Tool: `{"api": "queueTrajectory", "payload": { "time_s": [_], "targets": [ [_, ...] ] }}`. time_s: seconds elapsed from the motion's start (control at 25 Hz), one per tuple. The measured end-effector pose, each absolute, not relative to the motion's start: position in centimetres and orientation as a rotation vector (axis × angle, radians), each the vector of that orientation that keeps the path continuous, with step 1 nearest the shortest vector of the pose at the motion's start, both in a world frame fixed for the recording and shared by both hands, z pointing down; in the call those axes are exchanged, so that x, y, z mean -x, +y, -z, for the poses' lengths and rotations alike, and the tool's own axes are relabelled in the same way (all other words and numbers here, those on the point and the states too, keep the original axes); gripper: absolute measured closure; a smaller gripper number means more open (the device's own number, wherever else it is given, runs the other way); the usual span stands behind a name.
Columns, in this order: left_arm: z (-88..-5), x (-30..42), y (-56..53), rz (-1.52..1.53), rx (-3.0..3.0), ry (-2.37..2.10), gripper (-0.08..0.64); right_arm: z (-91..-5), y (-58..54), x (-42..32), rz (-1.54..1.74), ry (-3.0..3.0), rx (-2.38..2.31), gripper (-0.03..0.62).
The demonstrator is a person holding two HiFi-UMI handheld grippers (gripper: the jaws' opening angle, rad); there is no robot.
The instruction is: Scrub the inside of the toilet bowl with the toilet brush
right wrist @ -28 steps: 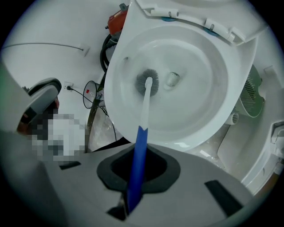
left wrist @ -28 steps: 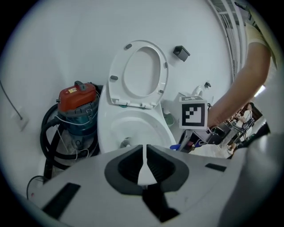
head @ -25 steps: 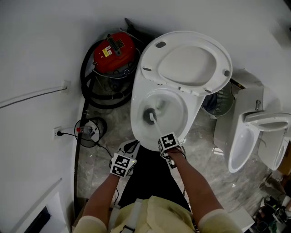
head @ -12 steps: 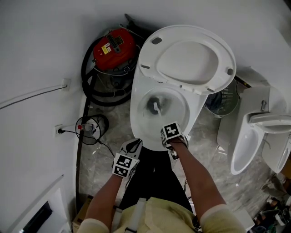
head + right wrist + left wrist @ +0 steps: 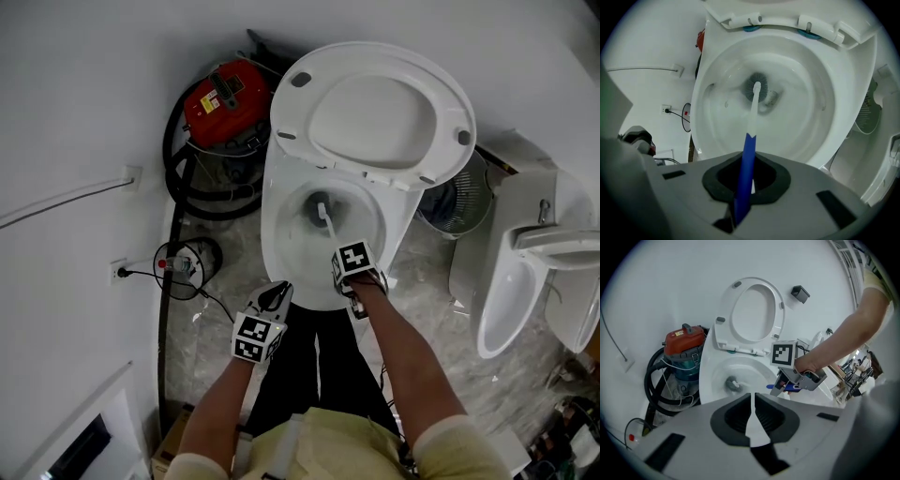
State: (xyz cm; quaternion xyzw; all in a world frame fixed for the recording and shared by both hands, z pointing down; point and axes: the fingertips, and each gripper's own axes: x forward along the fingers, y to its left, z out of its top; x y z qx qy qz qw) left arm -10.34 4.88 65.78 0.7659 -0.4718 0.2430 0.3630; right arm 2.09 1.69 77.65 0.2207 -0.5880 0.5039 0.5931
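Observation:
The white toilet bowl (image 5: 277, 246) stands with seat and lid (image 5: 375, 112) raised. A toilet brush with a blue handle (image 5: 746, 164) and white shaft reaches down into it, its dark bristle head (image 5: 754, 86) at the bottom by the drain. That head (image 5: 317, 208) also shows in the head view. My right gripper (image 5: 343, 247) hangs over the bowl's front rim, shut on the brush handle. My left gripper (image 5: 275, 298) is held at the bowl's front left, shut, with nothing in it. The left gripper view shows the brush head (image 5: 731, 383) and the right gripper (image 5: 780, 385).
A red vacuum cleaner (image 5: 225, 98) with a black hose stands left of the toilet. A urinal (image 5: 520, 291) and a fan (image 5: 452, 202) are on the right. A cable runs from a wall socket (image 5: 120, 273) to a coil (image 5: 183, 262) on the floor.
The right gripper has pushed forward over the rim, and the brush head has slid from the bowl's near left toward the drain at the back. The left gripper has barely moved.

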Motion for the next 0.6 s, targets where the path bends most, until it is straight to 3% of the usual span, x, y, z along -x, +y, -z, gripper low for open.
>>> {"api": "queueTrajectory", "payload": {
  "time_s": [0.6],
  "targets": [
    [-65.5,11.5,4.4,-0.694,-2.099,-1.015,0.528,-76.5,2.7,-5.1,-1.262,-1.292,-0.750,0.565]
  ]
}}
